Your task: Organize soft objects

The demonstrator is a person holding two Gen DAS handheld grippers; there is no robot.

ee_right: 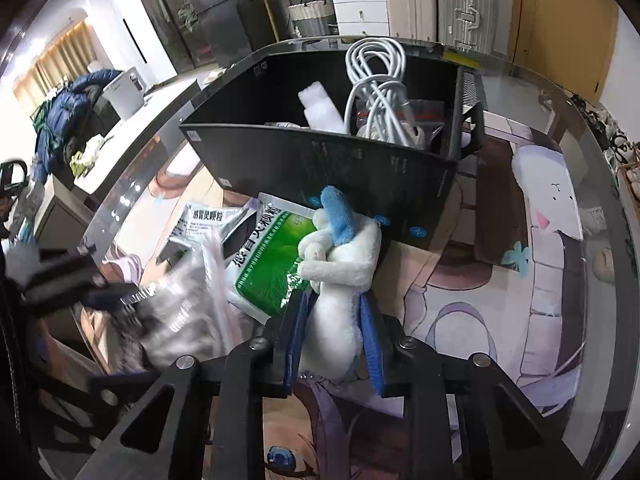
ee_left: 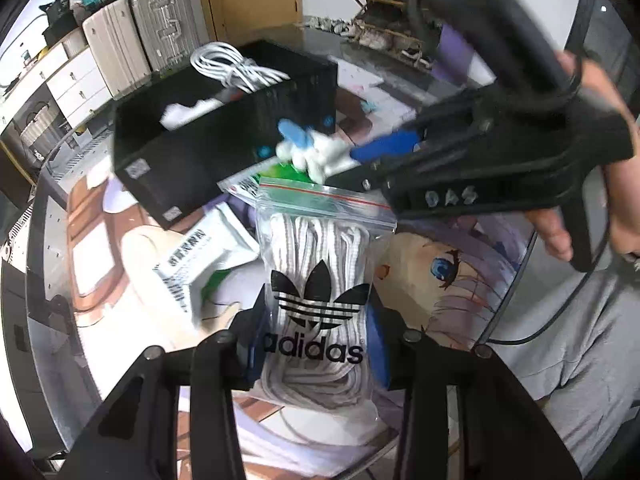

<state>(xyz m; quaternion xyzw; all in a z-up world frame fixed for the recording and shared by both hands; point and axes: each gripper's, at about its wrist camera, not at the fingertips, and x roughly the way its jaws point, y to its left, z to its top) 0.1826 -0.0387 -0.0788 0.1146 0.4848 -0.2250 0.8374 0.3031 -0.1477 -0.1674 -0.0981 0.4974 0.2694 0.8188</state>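
My left gripper is shut on a clear zip bag of white shoelaces with an adidas logo, held above the table. My right gripper is shut on a white plush toy with a blue ear; the toy also shows in the left wrist view, held just in front of the black box. The open black box holds a white coiled cable and a white packet. The shoelace bag shows blurred at the left of the right wrist view.
A green and white medicine sachet and a white sachet lie on the glass table in front of the box. A printed anime mat lies under the glass. Suitcases and drawers stand beyond the table edge.
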